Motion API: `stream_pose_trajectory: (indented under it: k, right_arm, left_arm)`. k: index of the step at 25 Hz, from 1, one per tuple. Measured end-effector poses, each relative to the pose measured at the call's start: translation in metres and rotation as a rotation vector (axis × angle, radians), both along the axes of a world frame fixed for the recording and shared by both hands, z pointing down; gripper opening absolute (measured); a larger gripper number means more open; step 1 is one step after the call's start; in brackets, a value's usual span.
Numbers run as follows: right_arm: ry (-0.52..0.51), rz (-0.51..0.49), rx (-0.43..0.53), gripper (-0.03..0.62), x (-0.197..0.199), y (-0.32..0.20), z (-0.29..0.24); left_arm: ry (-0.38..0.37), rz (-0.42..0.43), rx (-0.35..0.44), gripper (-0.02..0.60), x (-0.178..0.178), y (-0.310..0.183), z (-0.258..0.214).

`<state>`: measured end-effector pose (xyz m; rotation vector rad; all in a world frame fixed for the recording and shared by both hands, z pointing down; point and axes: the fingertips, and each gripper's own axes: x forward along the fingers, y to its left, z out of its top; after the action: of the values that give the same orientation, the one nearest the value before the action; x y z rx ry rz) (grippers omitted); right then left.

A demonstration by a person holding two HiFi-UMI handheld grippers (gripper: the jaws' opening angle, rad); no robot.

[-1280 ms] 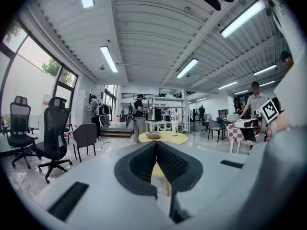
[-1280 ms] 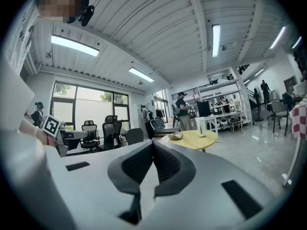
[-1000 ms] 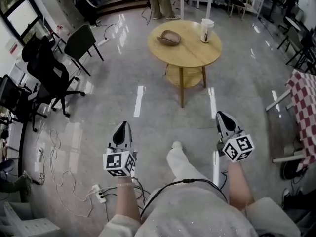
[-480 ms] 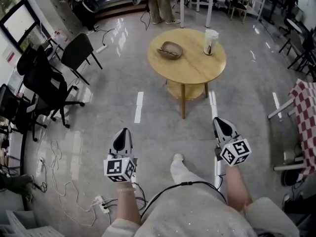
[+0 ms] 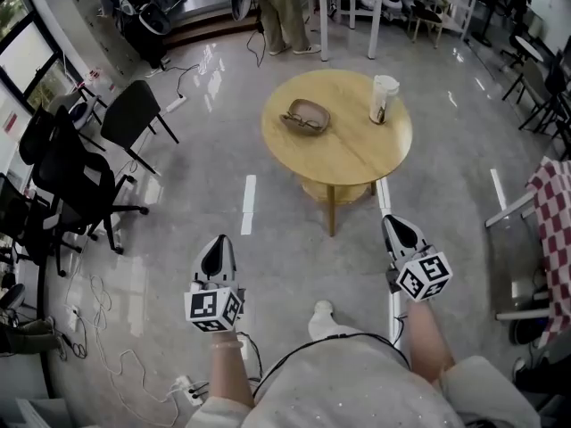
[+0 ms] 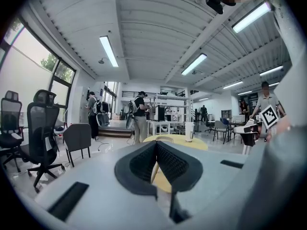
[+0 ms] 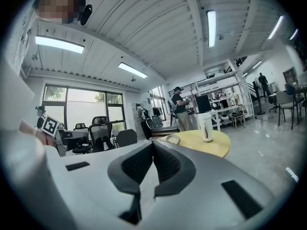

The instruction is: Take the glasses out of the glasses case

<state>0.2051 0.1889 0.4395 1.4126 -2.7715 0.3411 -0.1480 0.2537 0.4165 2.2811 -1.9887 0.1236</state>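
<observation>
Glasses case: a brown oval glasses case (image 5: 307, 116) lies on the left part of the table top, in the upper centre of the head view. A thin dark shape sits in its hollow (too small to tell if it is glasses).
Table: a round light-wood table (image 5: 343, 154) with a lower shelf stands on the glossy grey floor (image 5: 178, 194).
Cup: a white lidded cup (image 5: 384, 99) stands upright on the right part of the table, well apart from the case.
Left gripper: the left gripper (image 5: 219, 242) is at lower left of centre, over bare floor and well short of the table. It points toward the table. Its jaws are clenched tip to tip with nothing between them (its own view shows the table past the tips).
Right gripper: the right gripper (image 5: 393, 222) is at lower right of centre, just below the table's edge in the frame. Its jaws are pressed together and empty.
Marker cubes: one sits at the rear of each gripper, just above each wrist.
Office chairs: black office chairs (image 5: 76, 181) stand along the left edge.
Standing person: a standing person (image 5: 272, 12) is at the top edge, beyond the table.
Checkered cloth: a red-and-white checkered cloth (image 5: 555, 230) is at the right edge.
Cables: cables (image 5: 107, 328) trail over the floor at lower left.
</observation>
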Motion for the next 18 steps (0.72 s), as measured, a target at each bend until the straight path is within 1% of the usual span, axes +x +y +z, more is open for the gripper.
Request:
stream_pose_trajectory:
  k: [10,18]
  right_arm:
    - [0.0,-0.004,-0.006,0.006,0.0,-0.055,0.006]
    - [-0.009,-0.009,-0.035,0.006,0.002,-0.074,0.019]
  left_arm:
    - [-0.001,0.023,0.007,0.004,0.005,-0.066,0.004]
    - [0.008,0.03,0.0,0.005,0.013,-0.089,0.013]
